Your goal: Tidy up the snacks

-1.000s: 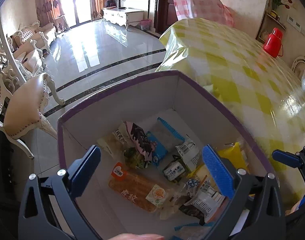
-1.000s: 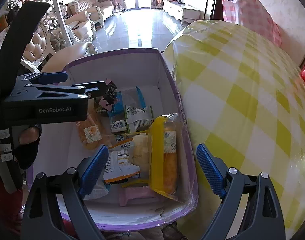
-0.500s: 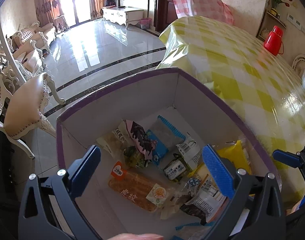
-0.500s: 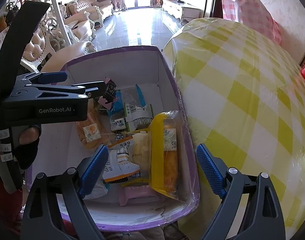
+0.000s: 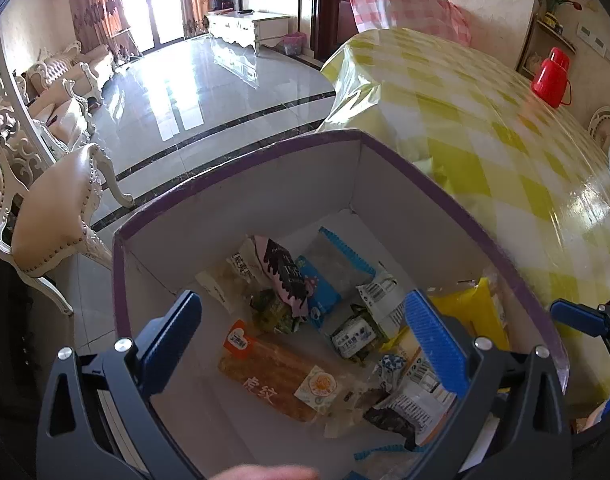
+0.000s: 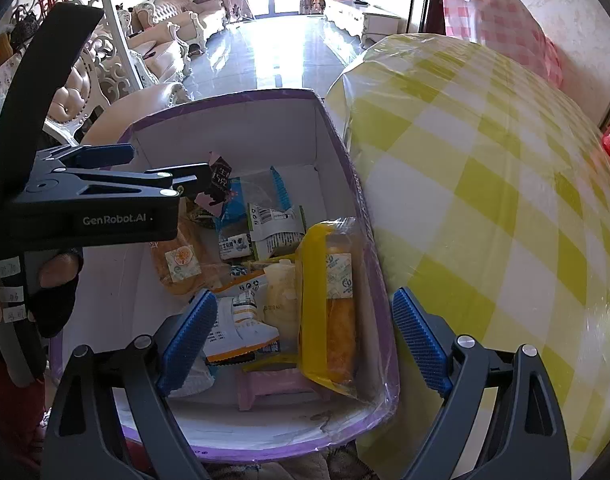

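Note:
A white box with a purple rim (image 5: pixel 241 168) (image 6: pixel 225 98) stands beside the table and holds several snack packets. Among them are a long bread pack (image 5: pixel 277 380), a pink-and-black packet (image 5: pixel 283 272), a blue packet (image 5: pixel 317 292) and a yellow-edged cake pack (image 6: pixel 333 300) leaning on the right wall. My left gripper (image 5: pixel 305 344) hangs open and empty over the box; it also shows in the right wrist view (image 6: pixel 161 178). My right gripper (image 6: pixel 301 332) is open and empty above the box's near right corner.
A round table with a yellow-and-white checked cloth (image 6: pixel 485 200) touches the box on the right. A red thermos (image 5: pixel 551 78) stands at its far side. Padded chairs (image 5: pixel 53 216) stand left of the box, with shiny tiled floor beyond.
Both grippers stay open over the box. The views have shifted only slightly; the snacks have not moved.

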Available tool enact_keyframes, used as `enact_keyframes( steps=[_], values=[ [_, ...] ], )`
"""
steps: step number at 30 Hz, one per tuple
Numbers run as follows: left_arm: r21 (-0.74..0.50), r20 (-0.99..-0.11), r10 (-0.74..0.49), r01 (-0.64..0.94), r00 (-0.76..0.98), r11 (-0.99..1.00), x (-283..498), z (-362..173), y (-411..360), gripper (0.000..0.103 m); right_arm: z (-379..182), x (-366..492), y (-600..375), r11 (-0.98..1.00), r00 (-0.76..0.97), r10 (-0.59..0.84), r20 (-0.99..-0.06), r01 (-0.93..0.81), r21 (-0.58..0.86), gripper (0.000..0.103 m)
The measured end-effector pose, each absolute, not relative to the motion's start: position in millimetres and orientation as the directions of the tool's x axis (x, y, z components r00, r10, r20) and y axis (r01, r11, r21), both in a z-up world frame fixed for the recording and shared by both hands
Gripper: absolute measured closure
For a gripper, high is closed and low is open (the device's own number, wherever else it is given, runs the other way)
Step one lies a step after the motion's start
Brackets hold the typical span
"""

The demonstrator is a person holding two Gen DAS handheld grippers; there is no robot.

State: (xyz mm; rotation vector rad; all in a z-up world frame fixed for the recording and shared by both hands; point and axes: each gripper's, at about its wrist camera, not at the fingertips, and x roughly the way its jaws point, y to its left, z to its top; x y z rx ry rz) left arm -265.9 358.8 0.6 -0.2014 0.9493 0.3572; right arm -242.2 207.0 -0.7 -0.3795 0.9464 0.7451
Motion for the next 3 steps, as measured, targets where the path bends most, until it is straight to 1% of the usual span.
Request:
enact_keyframes(
  steps=[3],
  values=[
    [-0.012,-0.822,0.209,-0.383,0.530,0.923,-266.2,1.0,358.9,0.001,-0.5,-241.7,207.1,0.694,0.365,0.406,-0.838,-0.719,0.023,0.016]
  ],
)
